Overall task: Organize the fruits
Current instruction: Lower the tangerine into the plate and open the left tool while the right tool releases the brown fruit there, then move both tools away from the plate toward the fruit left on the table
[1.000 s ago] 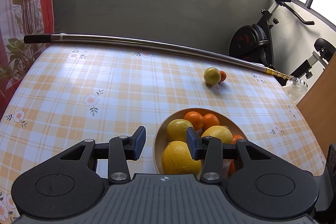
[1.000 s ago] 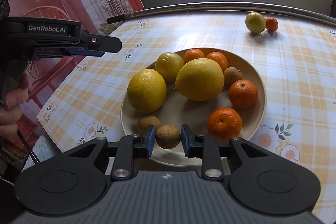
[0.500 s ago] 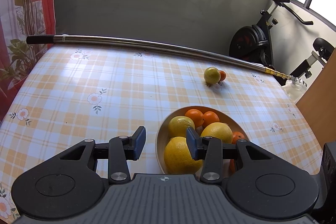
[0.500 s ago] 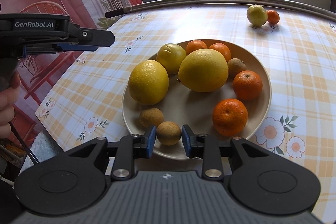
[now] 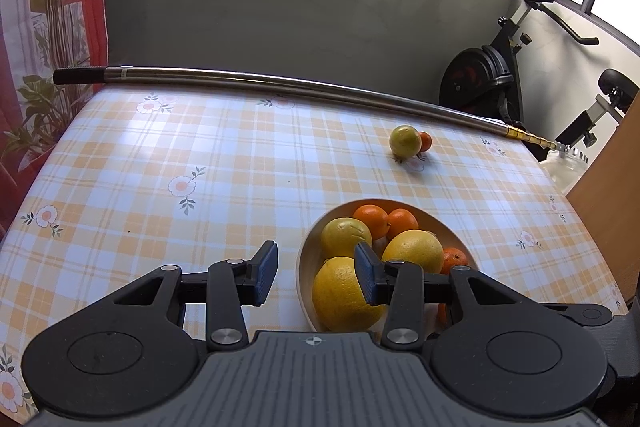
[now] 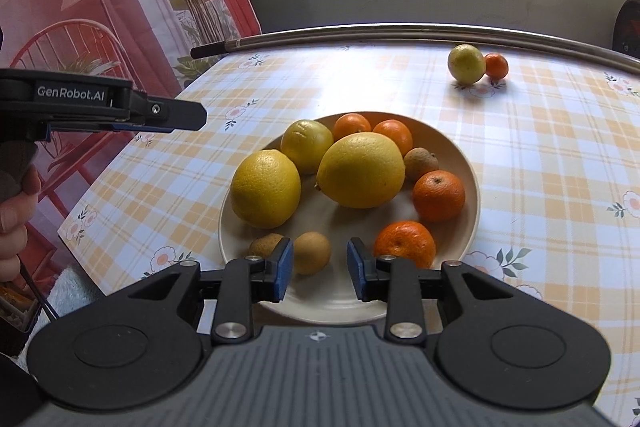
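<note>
A beige plate (image 6: 474, 187) on the checked tablecloth holds two big yellow citrus (image 6: 362, 169), a smaller yellow-green fruit (image 6: 306, 145), several tangerines (image 6: 438, 195) and three small brown fruits. My right gripper (image 6: 318, 263) stands open over the plate's near rim. One brown fruit (image 6: 312, 253) lies on the plate between its pads, with a gap at the right pad. My left gripper (image 5: 316, 267) is open and empty over the plate's (image 5: 304, 259) left edge. A yellow-green fruit (image 6: 466, 63) and a small tangerine (image 6: 496, 66) sit loose at the far side of the table.
A long metal pole (image 5: 280, 83) lies along the table's far edge. An exercise bike (image 5: 480, 79) stands behind the far right corner, a wooden panel (image 5: 608, 179) at the right. A person's hand (image 6: 12, 219) holds the left gripper (image 6: 188, 117) at the table's left side.
My right gripper's pads have spread a little and let go of the brown fruit, which now rests on the plate. The left gripper has stayed put.
</note>
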